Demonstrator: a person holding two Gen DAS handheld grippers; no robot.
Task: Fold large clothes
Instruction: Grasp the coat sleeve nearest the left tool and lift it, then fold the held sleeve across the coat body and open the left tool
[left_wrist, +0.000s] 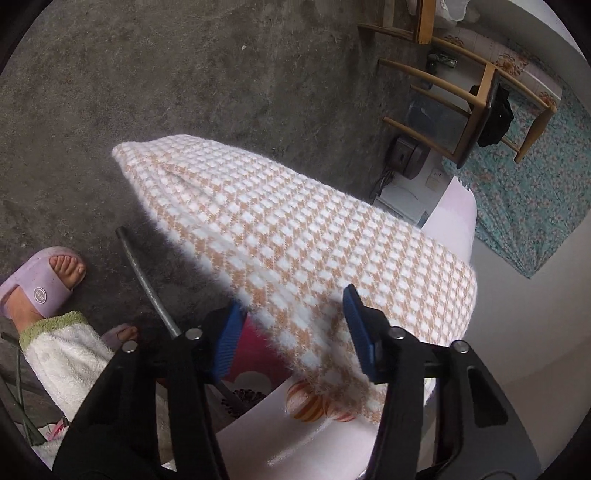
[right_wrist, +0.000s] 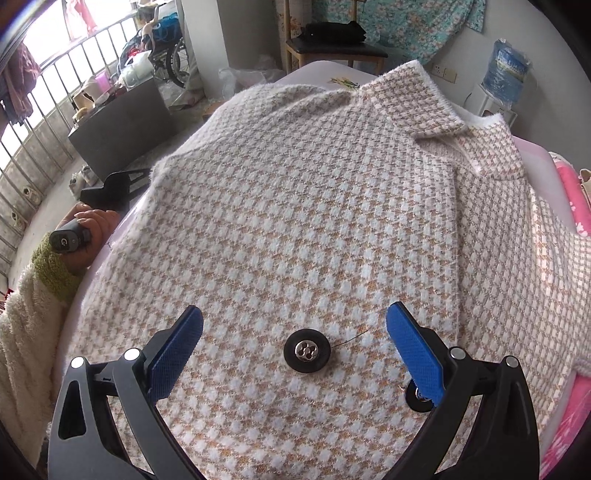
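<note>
1. Coat (right_wrist: 314, 229): fuzzy knit in a tan-and-white houndstooth check, spread flat across a pale pink table (right_wrist: 532, 155) in the right wrist view, covering most of the top.
2. Collar (right_wrist: 417, 107): lies at the far end of the coat, its flaps folded outward.
3. Button (right_wrist: 307, 350): black with a metal centre, sewn on the near part of the coat; a loose thread trails from it toward the right. A second button (right_wrist: 415, 400) sits partly hidden behind the right-hand finger.
4. Right gripper (right_wrist: 295, 354): points steeply down over the coat. Jaws spread wide, nothing between the pads; the first button lies below the gap.
5. Sleeve (left_wrist: 295, 236): in the left wrist view it hangs off the table edge (left_wrist: 461, 206), extending out above the concrete floor (left_wrist: 184, 92).
6. Left gripper (left_wrist: 291, 332): jaws partly spread, with the near end of the sleeve lying between the blue pads (left_wrist: 354, 321). Whether the pads press on the fabric cannot be told.
7. Left hand (right_wrist: 96, 229): seen at the left table edge in the right wrist view, wrapped around a black handle, wearing a cream fleece sleeve with a green cuff.
8. Foot (left_wrist: 48, 284): in a lilac slipper, stands on the floor beside the table.
9. Chair (left_wrist: 476, 110): wooden, stands well beyond the table.
</note>
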